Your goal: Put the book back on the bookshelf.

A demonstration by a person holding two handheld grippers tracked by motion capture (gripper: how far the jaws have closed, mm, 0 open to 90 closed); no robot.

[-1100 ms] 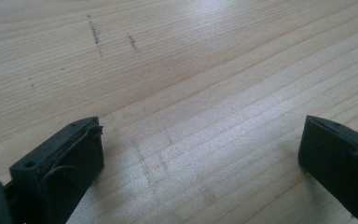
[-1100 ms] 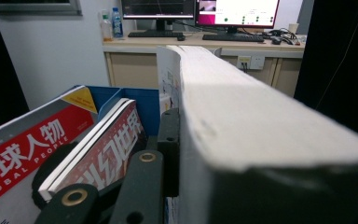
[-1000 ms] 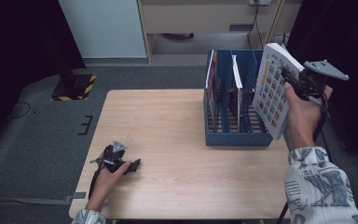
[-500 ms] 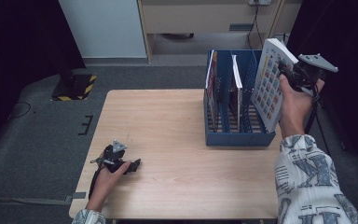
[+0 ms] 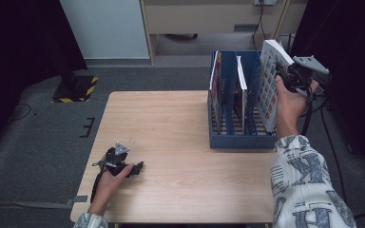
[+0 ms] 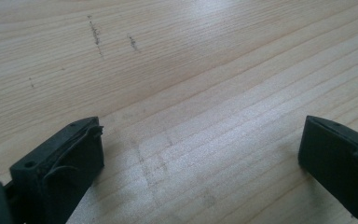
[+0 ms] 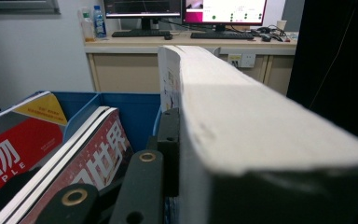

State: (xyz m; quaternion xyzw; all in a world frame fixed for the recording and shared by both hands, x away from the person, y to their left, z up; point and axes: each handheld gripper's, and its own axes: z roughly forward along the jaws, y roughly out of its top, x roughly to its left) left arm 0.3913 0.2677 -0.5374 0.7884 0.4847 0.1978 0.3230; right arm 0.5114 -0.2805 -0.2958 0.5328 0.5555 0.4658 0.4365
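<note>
Right gripper (image 5: 281,71) jaws clamped on thick book (image 5: 269,85), tilted over rack (image 5: 240,140) right slot. Left gripper (image 5: 138,166) on table (image 5: 171,128), jaws wide open, empty.

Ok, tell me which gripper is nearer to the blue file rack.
Right. The right gripper holds a thick book over the blue file rack, at its right end; the left gripper rests on the table, well away.

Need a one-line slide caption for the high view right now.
Right tongs lower a thick book into the blue file rack; left tongs rest open on the table.
</note>
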